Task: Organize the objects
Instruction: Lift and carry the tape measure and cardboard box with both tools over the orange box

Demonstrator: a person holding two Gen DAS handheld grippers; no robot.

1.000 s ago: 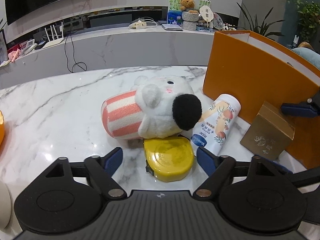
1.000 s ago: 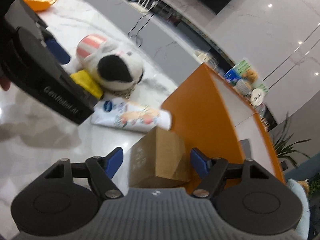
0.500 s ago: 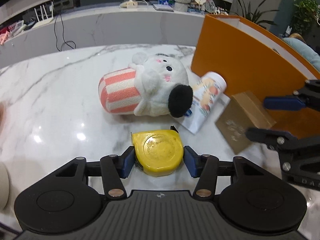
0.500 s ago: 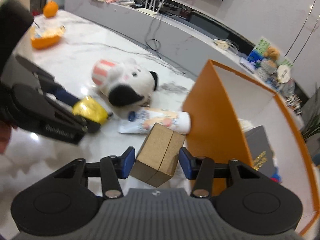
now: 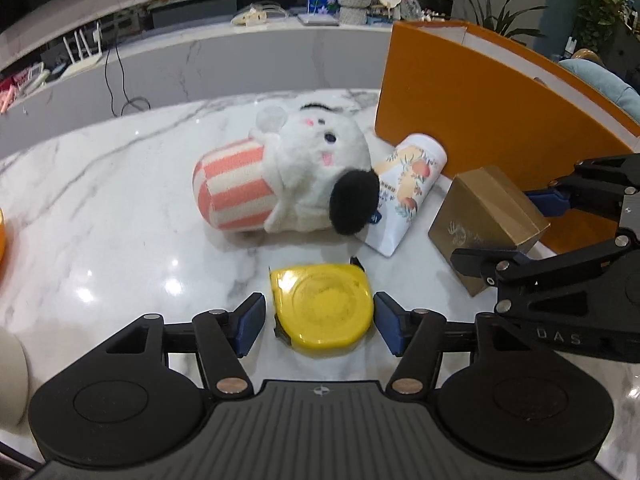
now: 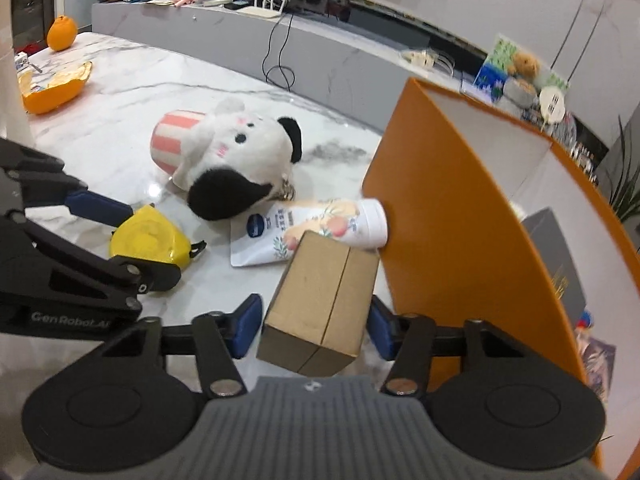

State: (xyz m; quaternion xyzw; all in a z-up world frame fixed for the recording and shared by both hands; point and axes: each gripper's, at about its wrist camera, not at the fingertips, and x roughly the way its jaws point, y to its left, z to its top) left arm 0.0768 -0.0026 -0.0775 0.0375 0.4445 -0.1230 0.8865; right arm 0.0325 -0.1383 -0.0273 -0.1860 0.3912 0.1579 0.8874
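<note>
My left gripper [image 5: 319, 325] is shut on a yellow tape measure [image 5: 324, 309], which also shows in the right wrist view [image 6: 150, 242]. My right gripper [image 6: 312, 324] is shut on a brown cardboard box [image 6: 318, 306], seen gold-brown in the left wrist view [image 5: 486, 218], held tilted beside the tall orange box [image 6: 460, 216]. A white plush toy [image 5: 304, 184] with a pink striped end lies on the marble table [image 5: 100, 220]. A white lotion tube [image 5: 404, 196] leans between the plush and the orange box.
An orange peel bowl [image 6: 54, 88] and an orange [image 6: 62, 32] sit at the table's far left. The orange box [image 5: 480, 112] holds dark items inside. A grey counter with cables and clutter runs behind the table.
Both grippers closed on their objects: the left on the tape measure, the right on the cardboard box. The box has been lifted and tilted near the orange box.
</note>
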